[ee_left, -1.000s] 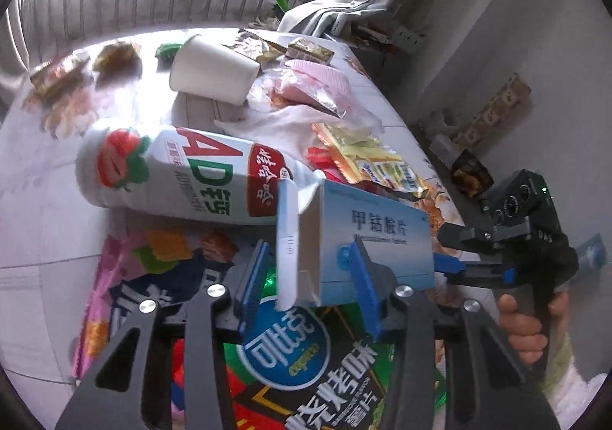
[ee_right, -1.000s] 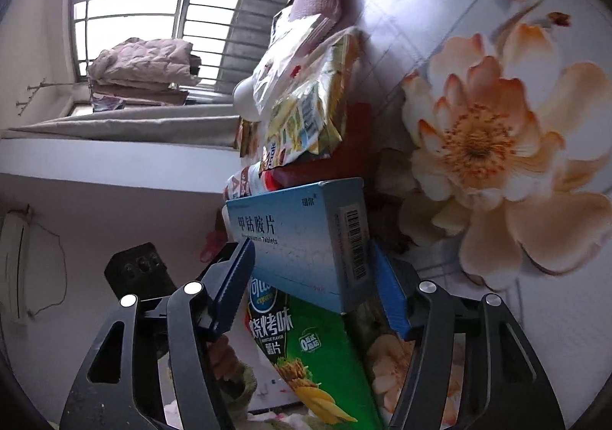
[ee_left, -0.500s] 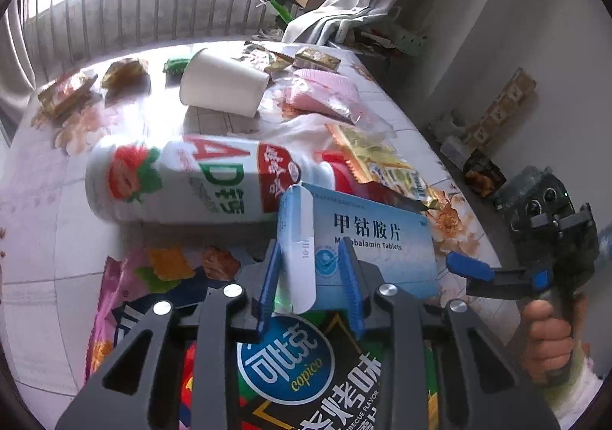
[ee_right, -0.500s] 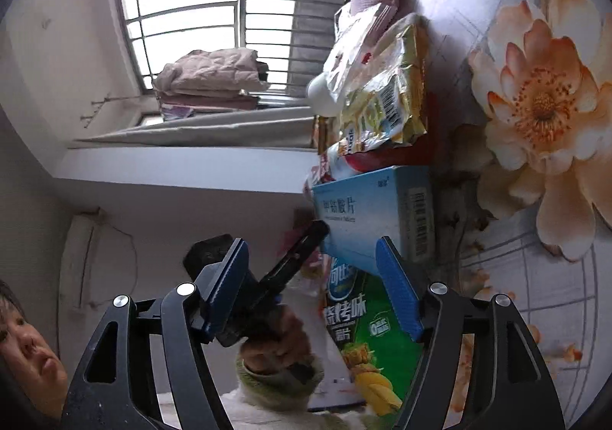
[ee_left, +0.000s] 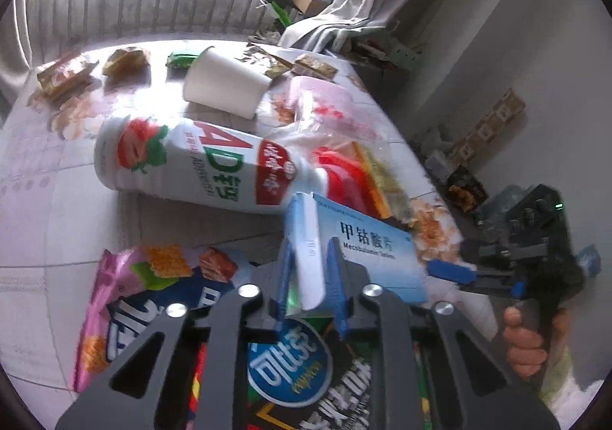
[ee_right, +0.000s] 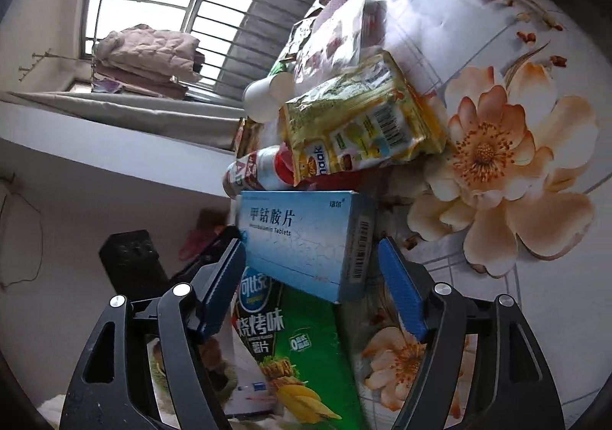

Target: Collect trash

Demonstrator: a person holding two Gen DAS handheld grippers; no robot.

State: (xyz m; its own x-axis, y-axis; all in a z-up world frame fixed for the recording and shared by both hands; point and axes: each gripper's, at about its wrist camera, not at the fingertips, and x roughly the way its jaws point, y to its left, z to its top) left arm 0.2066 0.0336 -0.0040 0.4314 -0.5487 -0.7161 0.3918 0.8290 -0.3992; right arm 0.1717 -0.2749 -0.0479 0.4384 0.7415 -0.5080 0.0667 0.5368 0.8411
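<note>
Blue cardboard is what matters: the tablet box (ee_left: 355, 262) sits tilted on the green chip packet (ee_right: 302, 349) at the near end of the littered table (ee_right: 478, 2), its long axis running across from your left gripper (ee_left: 309, 279) toward your right gripper (ee_right: 311, 288). Your left jaws are closing on the box's white end flap, pads against both faces of that narrow end, so the left hand has it. Your right jaws are opening, straddling the box's other end with a gap on each side, gripping nothing.
</note>
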